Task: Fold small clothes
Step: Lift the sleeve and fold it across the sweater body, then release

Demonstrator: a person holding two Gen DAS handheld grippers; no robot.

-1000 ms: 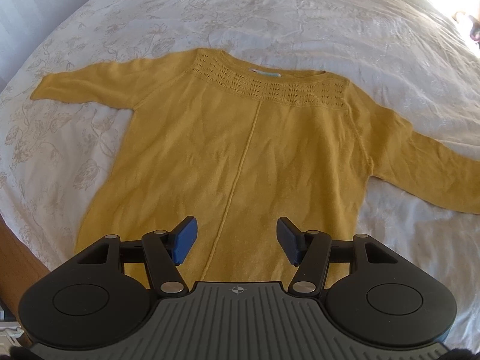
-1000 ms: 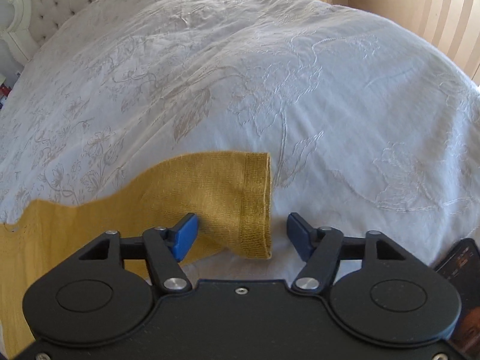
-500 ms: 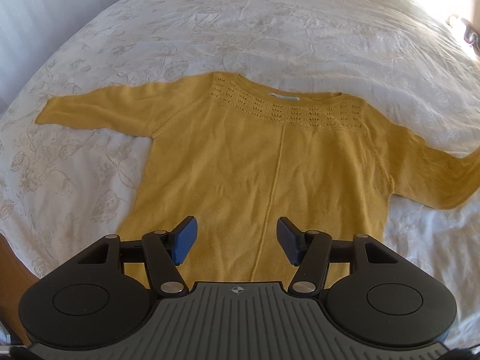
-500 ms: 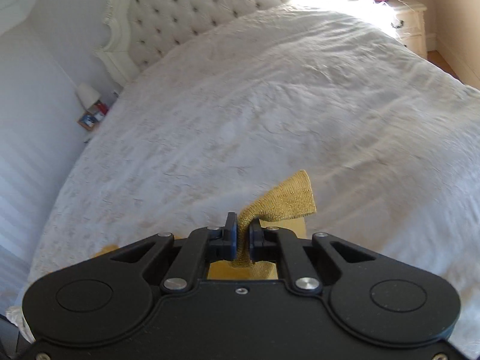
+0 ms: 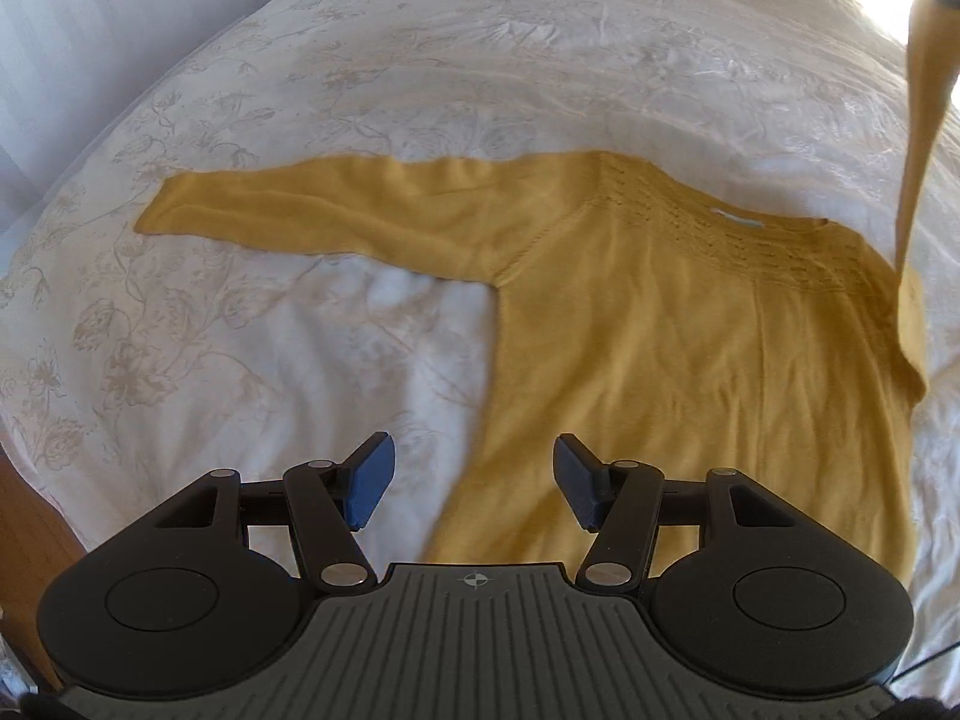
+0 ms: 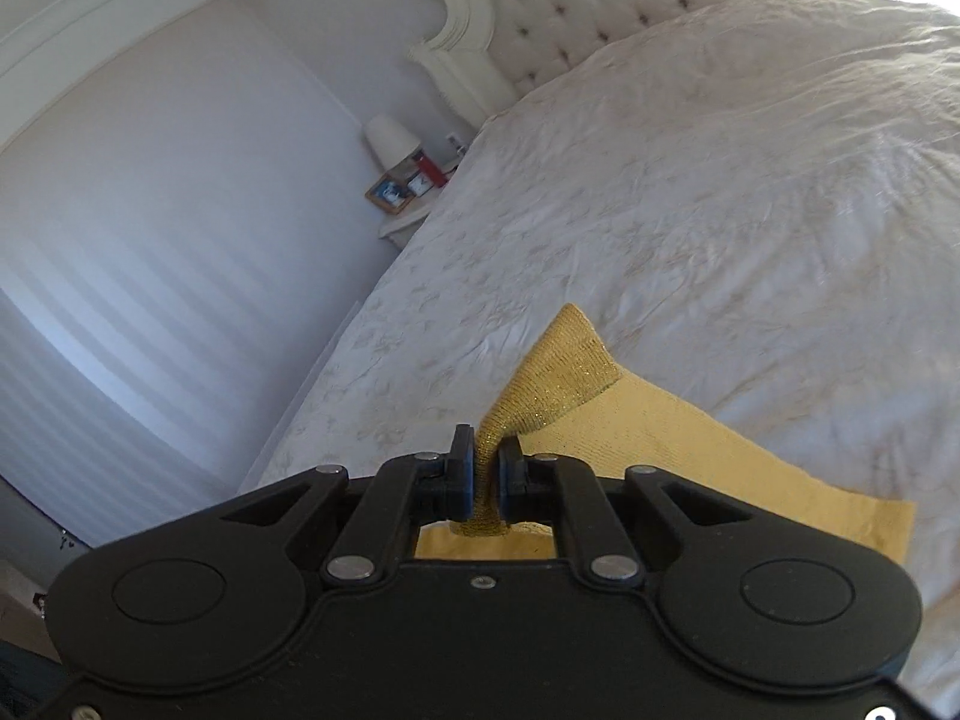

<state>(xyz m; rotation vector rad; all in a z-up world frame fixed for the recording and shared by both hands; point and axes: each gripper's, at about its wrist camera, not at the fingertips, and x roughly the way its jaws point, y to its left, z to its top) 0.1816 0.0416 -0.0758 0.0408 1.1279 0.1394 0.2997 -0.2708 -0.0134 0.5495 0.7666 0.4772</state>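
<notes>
A mustard yellow knit sweater [image 5: 690,360] lies face up on the white bed. Its left sleeve [image 5: 336,210] lies flat, stretched out to the left. My left gripper [image 5: 468,489] is open and empty, low over the sweater's lower left hem edge. My right gripper [image 6: 486,480] is shut on the cuff of the right sleeve [image 6: 558,372] and holds it lifted above the bed. In the left wrist view that sleeve [image 5: 924,90] hangs stretched up from the right shoulder at the far right.
The white embroidered bedspread [image 5: 420,60] covers the whole bed. A tufted headboard [image 6: 600,6] stands at the far end. A bedside shelf with a white lamp [image 6: 390,138] and small frames sits by the wall. Wooden floor [image 5: 24,528] shows at the left edge.
My right gripper closed on the right sleeve cuff and lifted it high off the bed. My left gripper moved left along the hem, staying open.
</notes>
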